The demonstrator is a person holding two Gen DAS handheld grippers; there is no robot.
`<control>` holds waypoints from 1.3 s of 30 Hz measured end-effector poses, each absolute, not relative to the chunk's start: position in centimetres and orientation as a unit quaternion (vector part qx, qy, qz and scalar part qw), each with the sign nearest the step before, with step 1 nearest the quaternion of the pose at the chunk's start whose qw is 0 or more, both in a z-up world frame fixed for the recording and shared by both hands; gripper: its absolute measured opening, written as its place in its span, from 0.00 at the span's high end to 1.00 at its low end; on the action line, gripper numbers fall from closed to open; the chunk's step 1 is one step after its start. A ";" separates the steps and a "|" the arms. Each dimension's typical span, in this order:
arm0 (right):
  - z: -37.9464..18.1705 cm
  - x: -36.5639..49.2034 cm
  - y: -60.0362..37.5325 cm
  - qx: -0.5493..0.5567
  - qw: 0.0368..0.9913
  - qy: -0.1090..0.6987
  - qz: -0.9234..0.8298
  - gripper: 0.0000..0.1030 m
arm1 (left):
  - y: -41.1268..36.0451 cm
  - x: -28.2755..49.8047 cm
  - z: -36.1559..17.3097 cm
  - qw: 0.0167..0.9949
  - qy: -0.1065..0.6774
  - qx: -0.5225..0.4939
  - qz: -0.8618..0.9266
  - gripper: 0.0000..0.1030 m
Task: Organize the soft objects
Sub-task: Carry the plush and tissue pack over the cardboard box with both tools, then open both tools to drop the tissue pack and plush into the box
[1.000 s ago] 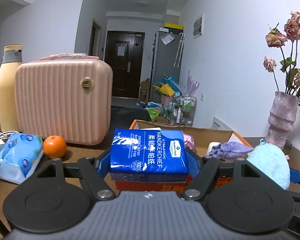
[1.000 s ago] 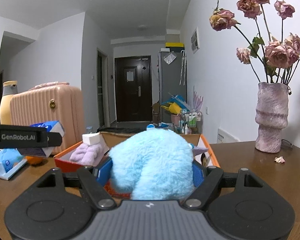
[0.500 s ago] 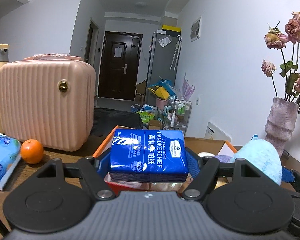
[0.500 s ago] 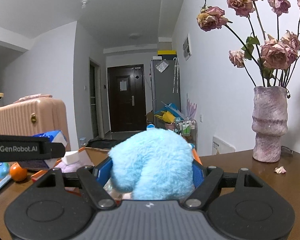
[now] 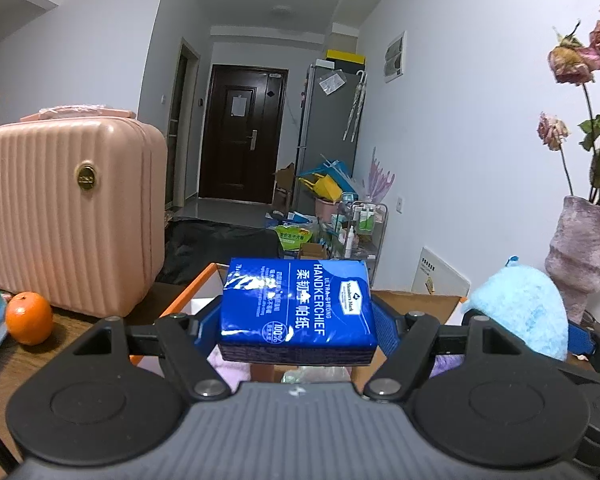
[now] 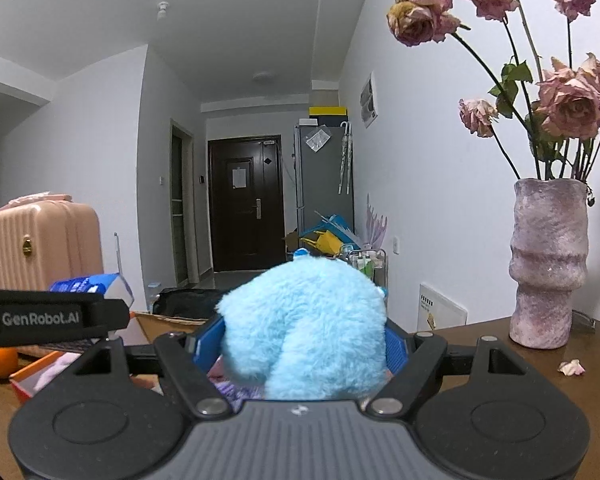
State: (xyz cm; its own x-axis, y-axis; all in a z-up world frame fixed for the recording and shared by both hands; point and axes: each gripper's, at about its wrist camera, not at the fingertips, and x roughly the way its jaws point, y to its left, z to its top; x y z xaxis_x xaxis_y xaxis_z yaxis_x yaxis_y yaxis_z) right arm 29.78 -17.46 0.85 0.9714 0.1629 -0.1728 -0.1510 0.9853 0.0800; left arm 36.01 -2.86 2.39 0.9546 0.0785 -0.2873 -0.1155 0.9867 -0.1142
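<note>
My left gripper is shut on a blue handkerchief tissue pack and holds it above an orange-rimmed cardboard box. My right gripper is shut on a fluffy light-blue plush, also above the box. The plush also shows at the right of the left wrist view. The tissue pack shows at the left of the right wrist view. Pink and purple soft items lie in the box under the grippers.
A pink ribbed case stands at the left with an orange in front of it. A purple vase with dried roses stands on the brown table at the right. A fallen petal lies near it.
Both grippers have moved forward and up over the box with their loads. The pink case and orange have slid left in view, and the wipes pack has nearly left the frame.
</note>
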 end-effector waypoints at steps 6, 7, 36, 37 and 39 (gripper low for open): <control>0.6 32.3 -17.4 0.029 0.992 0.093 0.077 0.25 | -2.8 38.5 2.0 0.985 0.146 -0.070 0.054 0.28; 0.6 32.6 -17.4 0.027 0.992 0.093 0.077 0.25 | -2.8 38.8 2.1 0.985 0.145 -0.070 0.055 0.28; -0.4 36.1 -16.6 0.012 0.990 0.115 0.077 0.03 | -2.2 43.5 0.9 0.984 0.147 -0.061 0.081 0.05; -0.4 36.0 -16.6 0.012 0.991 0.113 0.076 0.00 | -2.0 43.6 0.9 0.984 0.144 -0.063 0.083 0.02; -0.4 35.9 -16.6 0.012 0.991 0.110 0.075 0.00 | -1.9 43.3 1.0 0.985 0.133 -0.066 0.090 0.00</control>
State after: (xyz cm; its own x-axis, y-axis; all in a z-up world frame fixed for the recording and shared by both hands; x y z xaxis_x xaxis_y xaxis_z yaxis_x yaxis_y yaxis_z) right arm 35.87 -16.59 -0.45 0.9645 0.1512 -0.2163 -0.1458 0.9885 0.0409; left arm 43.28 -1.91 1.04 0.9485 0.1595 -0.2738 -0.1944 0.9752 -0.1054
